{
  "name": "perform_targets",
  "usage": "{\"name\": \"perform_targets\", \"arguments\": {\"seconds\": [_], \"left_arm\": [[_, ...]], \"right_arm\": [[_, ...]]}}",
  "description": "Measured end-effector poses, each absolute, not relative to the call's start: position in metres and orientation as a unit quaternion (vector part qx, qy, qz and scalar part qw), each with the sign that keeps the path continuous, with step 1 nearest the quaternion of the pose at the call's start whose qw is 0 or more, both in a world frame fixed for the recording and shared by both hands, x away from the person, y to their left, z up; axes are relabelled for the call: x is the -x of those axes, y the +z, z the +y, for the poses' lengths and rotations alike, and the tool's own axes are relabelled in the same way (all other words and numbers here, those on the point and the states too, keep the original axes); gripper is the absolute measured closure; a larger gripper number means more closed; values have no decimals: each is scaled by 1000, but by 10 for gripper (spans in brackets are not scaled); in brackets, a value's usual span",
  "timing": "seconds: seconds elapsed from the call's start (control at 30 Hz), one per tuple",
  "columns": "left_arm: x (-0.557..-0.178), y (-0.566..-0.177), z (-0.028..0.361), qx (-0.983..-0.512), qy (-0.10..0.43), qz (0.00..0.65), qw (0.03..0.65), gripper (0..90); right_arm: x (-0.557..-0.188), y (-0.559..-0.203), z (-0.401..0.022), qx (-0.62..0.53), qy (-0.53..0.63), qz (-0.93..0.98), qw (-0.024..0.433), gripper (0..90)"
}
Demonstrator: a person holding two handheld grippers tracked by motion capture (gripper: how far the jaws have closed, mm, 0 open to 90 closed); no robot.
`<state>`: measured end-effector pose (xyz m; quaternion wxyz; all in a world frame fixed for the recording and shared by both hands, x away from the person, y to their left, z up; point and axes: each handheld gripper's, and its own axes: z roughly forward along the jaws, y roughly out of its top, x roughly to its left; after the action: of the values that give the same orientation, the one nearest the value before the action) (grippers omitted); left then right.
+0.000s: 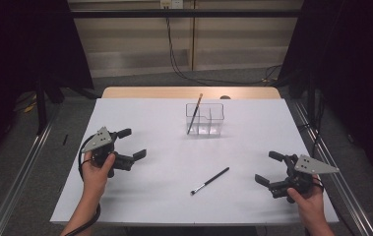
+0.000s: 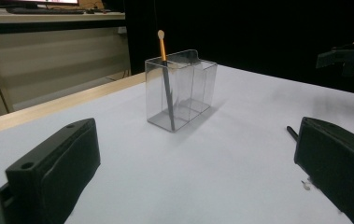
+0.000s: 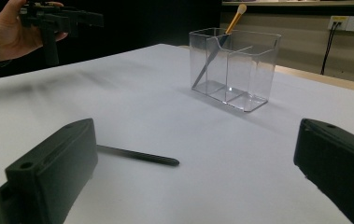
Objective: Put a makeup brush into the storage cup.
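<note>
**Loose brush flat on sheet, both grippers spread**

Lay flat on white sheet (image 1: 139, 196): black brush (image 1: 210, 180), between grippers, nearer right gripper (image 1: 268, 169). Judged light, stiff, thin, prone to roll; best pinched mid-handle. Right gripper spread, empty. Left gripper (image 1: 132, 143) spread, empty. Farther back, clear organizer (image 1: 204, 119), one gold-handled brush (image 1: 194, 114) leaning in left compartment; others empty.

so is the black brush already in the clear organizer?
No: in the high view the black brush lies flat on the white table, in front of the clear organizer, which holds an orange-handled brush.
</note>
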<state>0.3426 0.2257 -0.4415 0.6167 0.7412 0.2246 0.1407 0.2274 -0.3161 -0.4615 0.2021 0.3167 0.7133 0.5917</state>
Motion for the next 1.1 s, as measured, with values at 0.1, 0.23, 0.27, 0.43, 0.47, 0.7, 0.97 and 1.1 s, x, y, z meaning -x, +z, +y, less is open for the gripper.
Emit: {"name": "perform_targets", "arguments": {"seconds": [0.1, 0.23, 0.27, 0.43, 0.47, 0.7, 0.97, 1.1], "left_arm": [[-341, -443, 228, -742, 139, 226, 615, 2], [-337, -443, 230, -747, 139, 223, 611, 2], [-336, -443, 231, -748, 139, 223, 610, 2], [-332, -443, 236, -748, 140, 225, 609, 2], [-331, -443, 238, -748, 141, 224, 608, 2], [-325, -443, 248, -747, 147, 229, 606, 2], [-315, -444, 256, -746, 150, 233, 605, 3], [-310, -444, 260, -748, 151, 233, 603, 2]], "right_arm": [[-227, -461, -317, -317, 591, 713, 203, 0], [-228, -462, -317, -317, 591, 713, 204, 0], [-228, -462, -317, -317, 592, 713, 204, 0], [-228, -462, -316, -317, 591, 713, 202, 0], [-228, -462, -316, -317, 592, 713, 202, 0], [-229, -462, -316, -317, 591, 714, 201, 0], [-232, -462, -314, -314, 592, 715, 199, 0], [-234, -462, -312, -312, 593, 716, 198, 0]]}}
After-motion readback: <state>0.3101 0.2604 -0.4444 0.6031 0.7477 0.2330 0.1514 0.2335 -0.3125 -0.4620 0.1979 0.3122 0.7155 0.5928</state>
